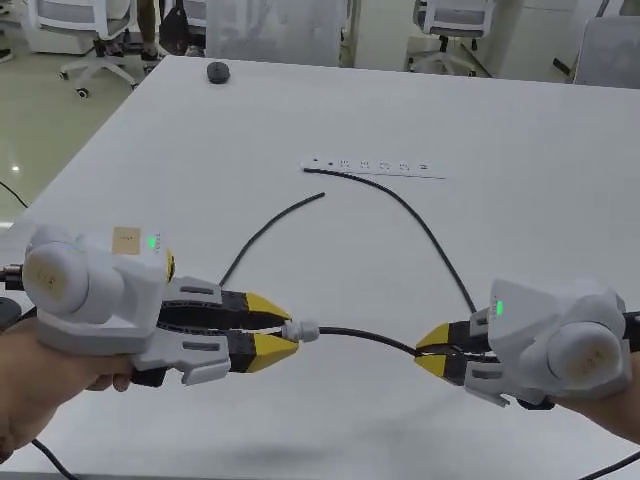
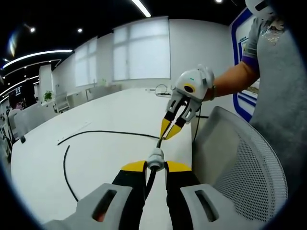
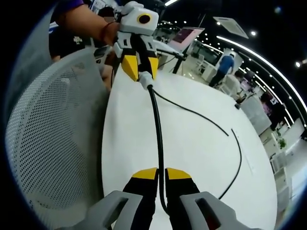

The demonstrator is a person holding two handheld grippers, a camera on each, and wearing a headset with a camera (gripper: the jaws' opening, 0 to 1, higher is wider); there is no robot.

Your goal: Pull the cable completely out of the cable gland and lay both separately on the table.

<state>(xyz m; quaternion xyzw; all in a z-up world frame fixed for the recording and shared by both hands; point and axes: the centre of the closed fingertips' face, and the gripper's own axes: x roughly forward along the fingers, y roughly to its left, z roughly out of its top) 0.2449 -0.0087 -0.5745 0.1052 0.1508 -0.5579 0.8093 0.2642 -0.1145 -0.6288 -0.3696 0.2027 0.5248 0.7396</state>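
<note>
Yellow-tipped and grey-bodied, the left gripper (image 1: 285, 326) sits lowest in the head view. Its jaws are pinched on a white plastic cable gland (image 1: 301, 330) that pokes out just past the tips. From the gland a round black cable (image 1: 365, 335) hangs across to the right gripper (image 1: 427, 353), whose jaws are clamped tight on it. Beyond that gripper the cable lies on the table and curves away to end just beside a long white power strip (image 1: 375, 167).

A second black stretch (image 1: 270, 232) lies on the surface nearer the left gripper, and its near end passes behind that gripper (whether it is the same cable, I cannot tell). In the left gripper view a black strand drops from the back of the gland down between the jaws.

Everything is over a broad white tabletop (image 1: 450, 110), smooth and matt, with soft shadows under both grippers. Near its far edge lies a small dark rounded object (image 1: 218, 71). White office chairs (image 1: 90, 30) stand beyond the table on a pale glossy floor.

From the left gripper view the room is a long open office with big windows (image 2: 141, 52) and ceiling light strips (image 2: 141, 7). A pale mesh chair back (image 2: 240, 153) stands at the table's near edge, beside a person in grey.
</note>
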